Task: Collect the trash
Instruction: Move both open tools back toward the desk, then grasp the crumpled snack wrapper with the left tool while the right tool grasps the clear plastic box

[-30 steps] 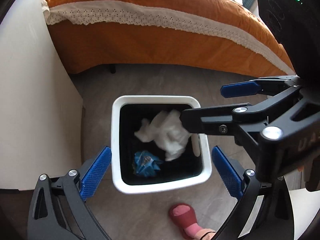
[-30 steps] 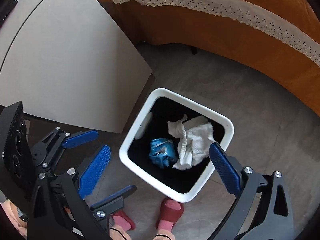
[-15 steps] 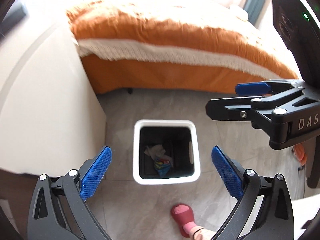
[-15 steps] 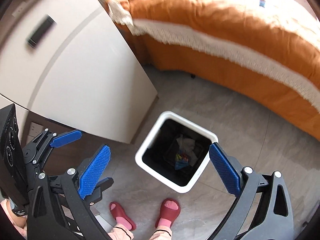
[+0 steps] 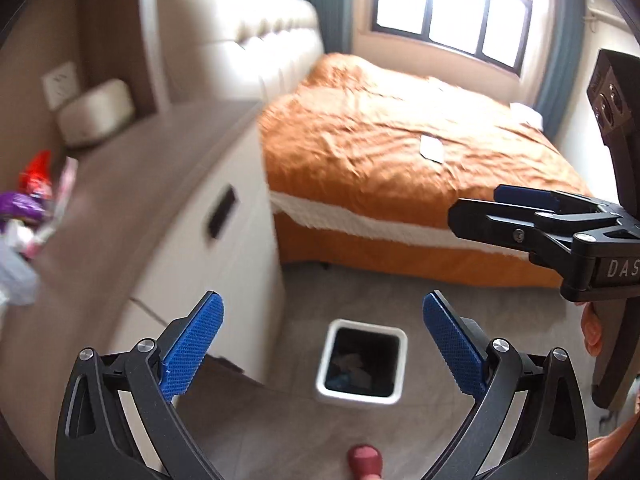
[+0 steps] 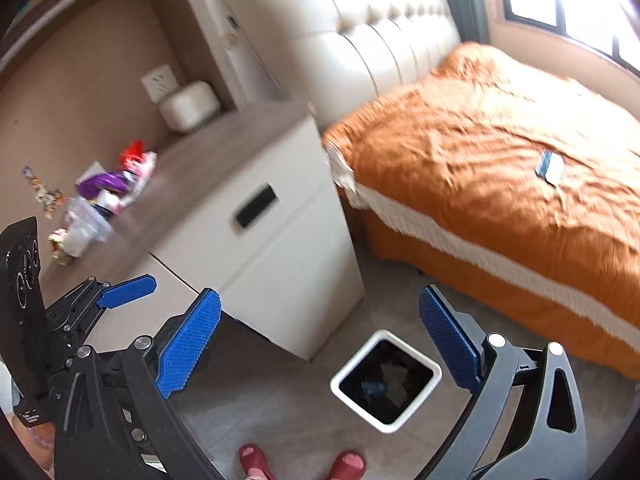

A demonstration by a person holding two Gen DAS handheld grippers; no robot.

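Below, on the floor (image 6: 288,408): white trash bin (image 5: 362,396) holding crumpled scraps, well under both empty grippers. Left gripper (image 5: 322,344) jaws wide apart; right gripper (image 6: 320,344) likewise. Leftward on the bench (image 6: 188,200), well apart: wrapper litter (image 6: 106,186).

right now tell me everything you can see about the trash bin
The trash bin is a small square tub with a white rounded rim and a dark inside, plastic by the look of it. It stands upright and open-topped on the grey floor, between the white cabinet and the orange bed, apart from both. Crumpled pale and blue scraps lie at its bottom. Nothing grips it.
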